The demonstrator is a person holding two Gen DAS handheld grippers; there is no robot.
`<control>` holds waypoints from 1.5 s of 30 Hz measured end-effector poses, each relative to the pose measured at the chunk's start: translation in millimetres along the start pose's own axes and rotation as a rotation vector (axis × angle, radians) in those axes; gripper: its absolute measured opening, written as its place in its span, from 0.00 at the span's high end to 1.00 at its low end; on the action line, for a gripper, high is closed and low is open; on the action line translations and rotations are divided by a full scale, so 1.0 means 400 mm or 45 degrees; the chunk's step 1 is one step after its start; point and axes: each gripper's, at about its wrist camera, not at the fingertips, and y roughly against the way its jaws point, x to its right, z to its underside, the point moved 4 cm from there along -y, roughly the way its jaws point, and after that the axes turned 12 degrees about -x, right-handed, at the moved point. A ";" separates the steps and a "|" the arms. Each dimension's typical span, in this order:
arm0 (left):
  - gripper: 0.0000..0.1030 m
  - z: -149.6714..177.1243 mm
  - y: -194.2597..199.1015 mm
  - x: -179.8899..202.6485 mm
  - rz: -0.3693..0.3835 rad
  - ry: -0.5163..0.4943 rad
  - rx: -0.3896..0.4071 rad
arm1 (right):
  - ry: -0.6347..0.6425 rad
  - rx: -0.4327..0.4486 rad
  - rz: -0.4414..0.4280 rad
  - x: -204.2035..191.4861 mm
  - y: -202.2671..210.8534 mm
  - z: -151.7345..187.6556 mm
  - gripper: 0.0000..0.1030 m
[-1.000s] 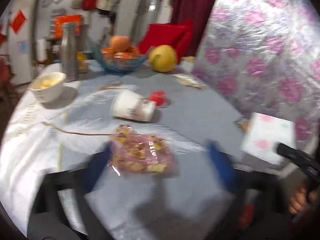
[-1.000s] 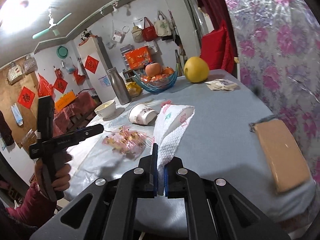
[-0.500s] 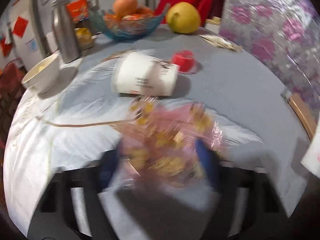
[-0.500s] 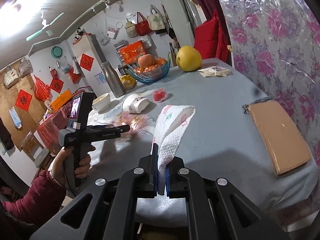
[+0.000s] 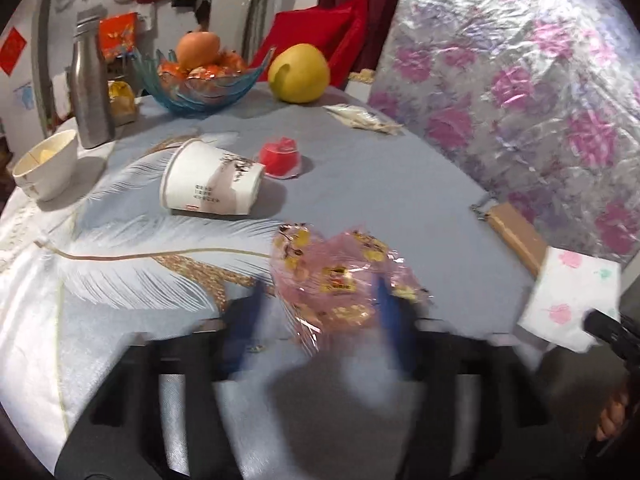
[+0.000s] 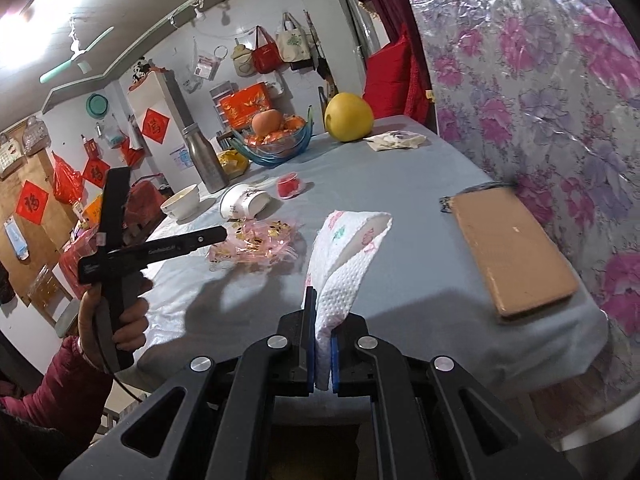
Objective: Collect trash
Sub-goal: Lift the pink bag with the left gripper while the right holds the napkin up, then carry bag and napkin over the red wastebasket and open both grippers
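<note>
In the left wrist view we see the left gripper (image 5: 316, 312) low over the table (image 5: 400, 200), its blue fingers (image 5: 386, 304) blurred and apart. Its jaws have just been opening. The pink candy wrapper (image 5: 340, 276) lies between them; the right finger looks to overlap its edge, but w/ the blur we cannot tell if it touches. The wrapper rests on the grey cloth near the front edge. Behind it a paper cup (image 5: 212, 184) lies on its side, w/ a red jelly cup (image 5: 280, 156) just beside it.

The right wrist view shows what the left cannot: the right gripper (image 6: 322, 344) has its jaws closed tight on a white paper napkin (image 6: 344, 256) w/ pink print, which stands up from the pads. It also shows a hand (image 6: 120, 320) in a dark red sleeve holding the left tool, and the whole brown flat box (image 6: 512, 248) by the table's right edge. In the left view only a corner of that box is visible.
</note>
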 end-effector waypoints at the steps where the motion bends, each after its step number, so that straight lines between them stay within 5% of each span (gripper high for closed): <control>1: 0.09 -0.004 -0.003 -0.005 -0.019 0.022 0.006 | -0.003 0.002 -0.001 0.003 0.003 0.002 0.92; 5: 0.06 -0.049 -0.034 0.005 -0.083 0.033 -0.005 | -0.009 -0.005 -0.006 0.009 -0.001 0.004 0.92; 8: 0.06 -0.076 -0.113 0.042 -0.187 -0.041 -0.108 | -0.022 -0.020 -0.018 0.018 -0.013 0.004 0.92; 15: 0.06 -0.047 -0.203 0.103 -0.309 -0.197 -0.222 | -0.059 -0.043 -0.025 0.052 -0.029 0.005 0.92; 18: 0.11 -0.047 -0.208 0.085 -0.238 -0.150 -0.238 | -0.060 -0.047 -0.024 0.058 -0.036 0.007 0.92; 20: 0.38 -0.046 -0.191 0.070 -0.160 -0.101 -0.206 | -0.067 -0.043 -0.025 0.060 -0.034 0.011 0.92; 23: 0.50 -0.038 -0.153 0.063 0.012 -0.059 -0.169 | -0.085 -0.032 -0.020 0.075 -0.026 0.011 0.92; 34: 0.50 0.004 0.023 0.171 0.204 -0.144 -0.016 | -0.089 -0.021 0.053 0.109 0.081 0.058 0.94; 40: 0.50 0.057 0.045 0.289 0.290 -0.255 -0.039 | -0.164 -0.149 0.228 0.201 0.122 0.198 0.93; 45: 0.50 0.115 0.020 0.393 0.342 -0.346 -0.111 | -0.287 -0.302 0.300 0.320 0.054 0.334 0.93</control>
